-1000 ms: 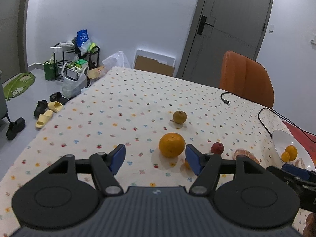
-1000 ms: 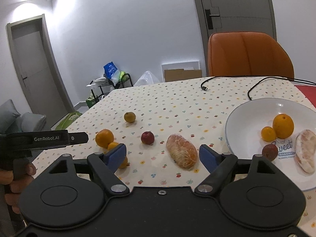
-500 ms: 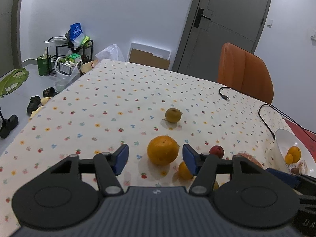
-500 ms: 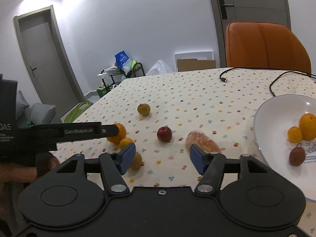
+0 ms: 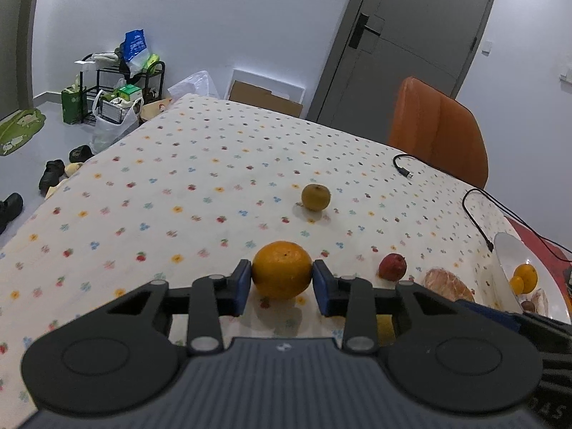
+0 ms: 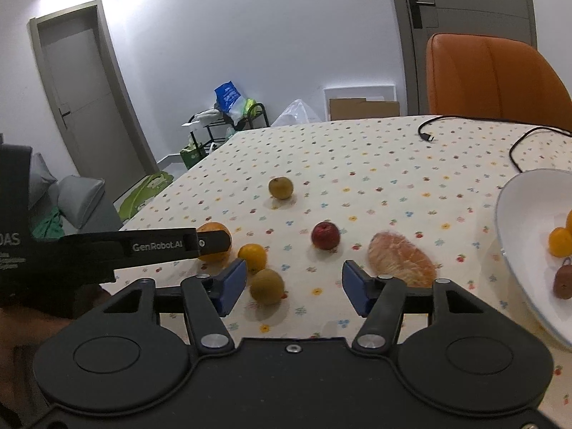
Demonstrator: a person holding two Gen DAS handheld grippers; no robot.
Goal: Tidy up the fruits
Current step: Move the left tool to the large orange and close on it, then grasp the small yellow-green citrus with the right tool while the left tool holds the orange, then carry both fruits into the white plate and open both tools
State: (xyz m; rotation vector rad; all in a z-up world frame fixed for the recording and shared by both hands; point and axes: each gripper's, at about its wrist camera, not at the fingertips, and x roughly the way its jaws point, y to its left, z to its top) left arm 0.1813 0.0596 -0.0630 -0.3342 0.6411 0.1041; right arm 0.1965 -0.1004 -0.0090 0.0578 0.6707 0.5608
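A large orange [image 5: 282, 270] rests on the dotted tablecloth, and my left gripper [image 5: 281, 287] is shut on it, a blue pad touching each side. In the right wrist view the same orange [image 6: 214, 227] is half hidden behind the left gripper's finger [image 6: 161, 245]. My right gripper [image 6: 294, 286] is open, low over the cloth. A brownish-yellow fruit [image 6: 266, 286] lies between its fingers, close to the left pad. A small orange [image 6: 252, 257] sits just beyond. A red apple [image 6: 325, 235], a peeled citrus piece [image 6: 400, 259] and a yellow-green fruit [image 6: 280, 187] lie loose.
A white plate [image 6: 518, 221] at the right holds small oranges [image 6: 559, 241] and a brown fruit [image 6: 563, 282]. A black cable [image 5: 475, 211] runs across the far right of the table. An orange chair [image 5: 439, 132] stands behind it. The table's left edge drops to the floor.
My left gripper moved forward around the large orange and closed on it. My right gripper slid left, away from the plate, and now has the brownish-yellow fruit between its open fingers.
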